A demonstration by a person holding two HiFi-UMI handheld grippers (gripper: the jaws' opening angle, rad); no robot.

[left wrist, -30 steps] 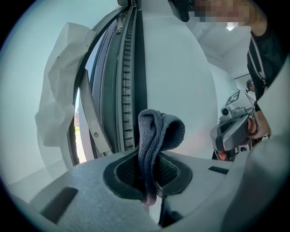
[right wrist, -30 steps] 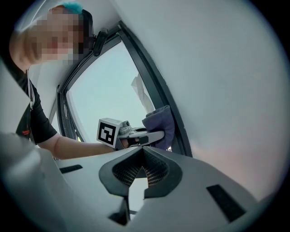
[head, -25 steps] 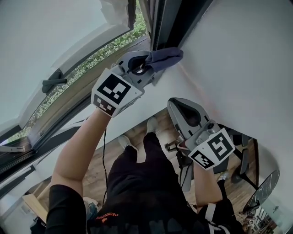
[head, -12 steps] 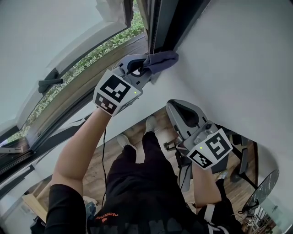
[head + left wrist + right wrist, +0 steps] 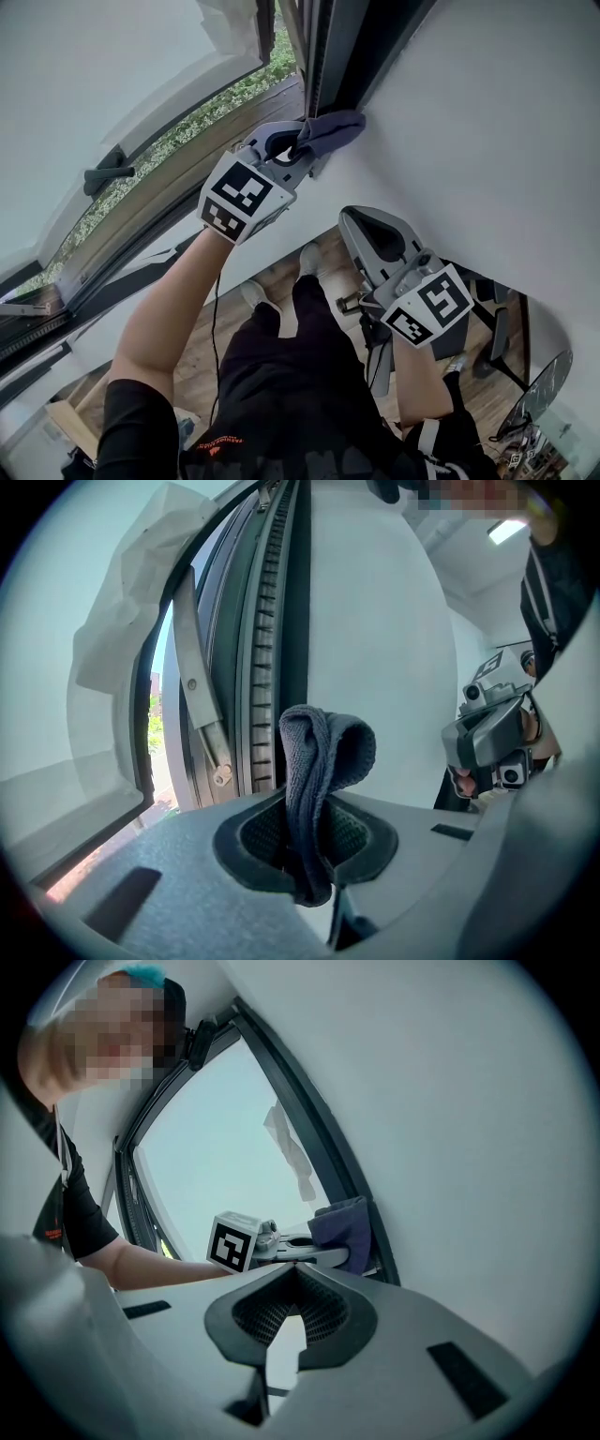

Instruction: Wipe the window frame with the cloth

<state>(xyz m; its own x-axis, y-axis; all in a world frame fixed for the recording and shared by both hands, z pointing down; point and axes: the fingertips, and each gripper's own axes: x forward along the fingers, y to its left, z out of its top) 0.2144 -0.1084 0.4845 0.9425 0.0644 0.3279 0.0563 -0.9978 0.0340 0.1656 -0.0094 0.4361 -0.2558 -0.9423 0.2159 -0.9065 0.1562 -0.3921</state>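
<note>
White wall [image 5: 487, 122] meets the dark window frame [image 5: 330, 47] near the top. The left gripper [image 5: 298, 145] is clamped on the grey cloth [image 5: 333, 129], whose bunched end presses against the frame beside the wall. The right gripper [image 5: 352, 220] hangs lower, well apart, with its jaws together and nothing between them.

Cloth [image 5: 323, 757] end buried in left tongs [image 5: 314, 841]; window frame [image 5: 328, 47] cropped.

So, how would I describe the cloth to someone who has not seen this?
Find the dark window frame beside the white wall. At its edge the left gripper pinches the cloth. It is the only soft, folded, blue-grey thing there.
</note>
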